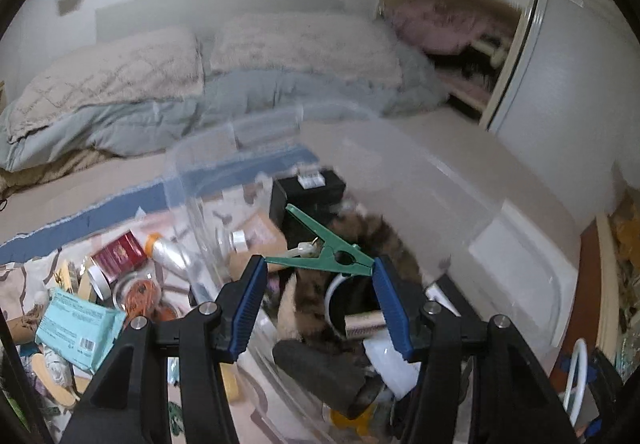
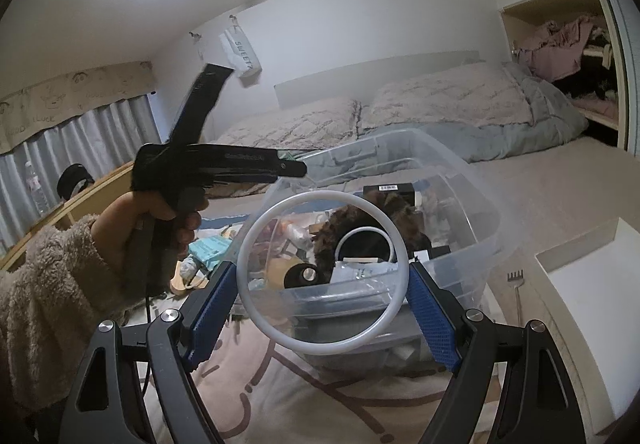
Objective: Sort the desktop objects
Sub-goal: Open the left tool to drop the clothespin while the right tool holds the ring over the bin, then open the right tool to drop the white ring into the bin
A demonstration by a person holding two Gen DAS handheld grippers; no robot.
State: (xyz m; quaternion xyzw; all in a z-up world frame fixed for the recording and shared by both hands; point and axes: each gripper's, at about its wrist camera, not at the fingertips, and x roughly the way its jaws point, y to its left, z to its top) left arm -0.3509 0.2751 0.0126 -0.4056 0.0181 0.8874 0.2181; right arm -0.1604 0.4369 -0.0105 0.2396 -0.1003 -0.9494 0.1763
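My left gripper (image 1: pixel 319 264) is shut on a green clothes peg (image 1: pixel 324 256), which lies crosswise between the blue pads. It hangs over a clear plastic bin (image 1: pixel 500 212) that holds a brown furry thing (image 1: pixel 384 240), a black box (image 1: pixel 308 188) and other bits. My right gripper (image 2: pixel 322 272) grips a white ring (image 2: pixel 322 197) upright between its pads, just in front of the bin (image 2: pixel 472 204). In the right wrist view a hand (image 2: pixel 160 220) in a fleecy sleeve holds the left gripper (image 2: pixel 298 169) level above the bin's left rim.
Loose items lie left of the bin: a teal packet (image 1: pixel 80 328), a red box (image 1: pixel 120 252), a silver tube (image 1: pixel 168 252). A white box (image 2: pixel 592 304) and a small metal rake (image 2: pixel 516 284) lie to the right. Pillows (image 2: pixel 440 100) and a quilt fill the back.
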